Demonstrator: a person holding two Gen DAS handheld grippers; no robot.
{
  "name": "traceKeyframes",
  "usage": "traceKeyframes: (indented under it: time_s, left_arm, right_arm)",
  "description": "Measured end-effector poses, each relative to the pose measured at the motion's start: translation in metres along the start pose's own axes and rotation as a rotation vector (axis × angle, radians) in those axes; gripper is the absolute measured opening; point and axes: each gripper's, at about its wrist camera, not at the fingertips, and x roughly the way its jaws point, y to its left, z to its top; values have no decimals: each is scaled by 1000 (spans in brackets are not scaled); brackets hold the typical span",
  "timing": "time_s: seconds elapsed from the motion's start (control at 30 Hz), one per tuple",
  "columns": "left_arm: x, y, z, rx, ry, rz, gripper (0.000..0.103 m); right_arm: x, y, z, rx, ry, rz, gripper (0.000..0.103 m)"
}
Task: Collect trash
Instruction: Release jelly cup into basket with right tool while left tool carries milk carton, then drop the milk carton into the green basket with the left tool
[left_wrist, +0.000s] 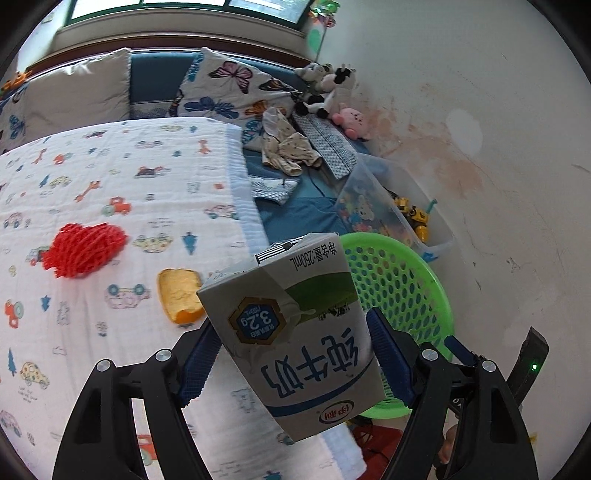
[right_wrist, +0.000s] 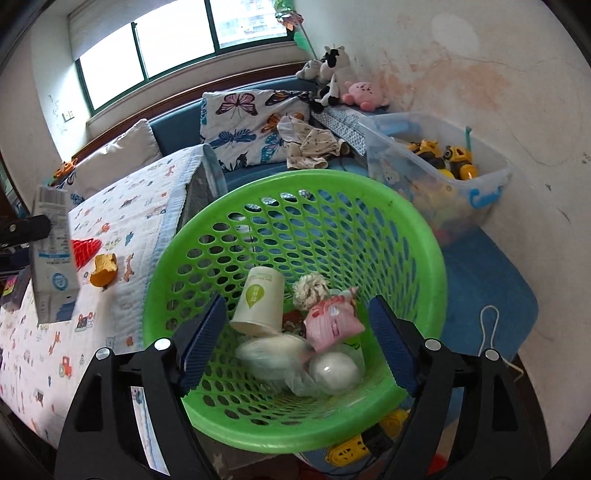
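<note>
Trash already lies in the round green perforated plastic basket (right_wrist: 295, 206): a white paper cup with a green leaf mark (right_wrist: 258, 302) at 11 o'clock, a crumpled paper wad (right_wrist: 310, 290) at 12, a pink snack packet (right_wrist: 332, 323) at centre, and clear plastic wrapping (right_wrist: 295, 363) at 6. The right gripper (right_wrist: 295, 345) hangs over it, jaws apart, holding nothing. The left gripper (left_wrist: 291, 362) clamps a white-and-green milk carton (left_wrist: 295, 332) above the patterned bed quilt (left_wrist: 110, 177), the basket at its 3 o'clock. A red foam net (left_wrist: 86, 249) and an orange peel (left_wrist: 179, 295) lie on the quilt.
</note>
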Motion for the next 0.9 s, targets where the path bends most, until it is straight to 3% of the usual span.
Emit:
traceKeyframes:
  time_s: [0.27,0.8,0.9]
  left_arm:
    - [35,-42,-5,76,41,-53,75]
    - [101,-99,-21,180,140,-67,76]
    - [101,-104,-27,211,140,-91,83]
  right_arm:
    - [-28,-6,-9,-5,-40,6,79]
    - [-52,-36,-28,64,-69,10,80]
    - [-52,-36,-31,61,-65,7,80]
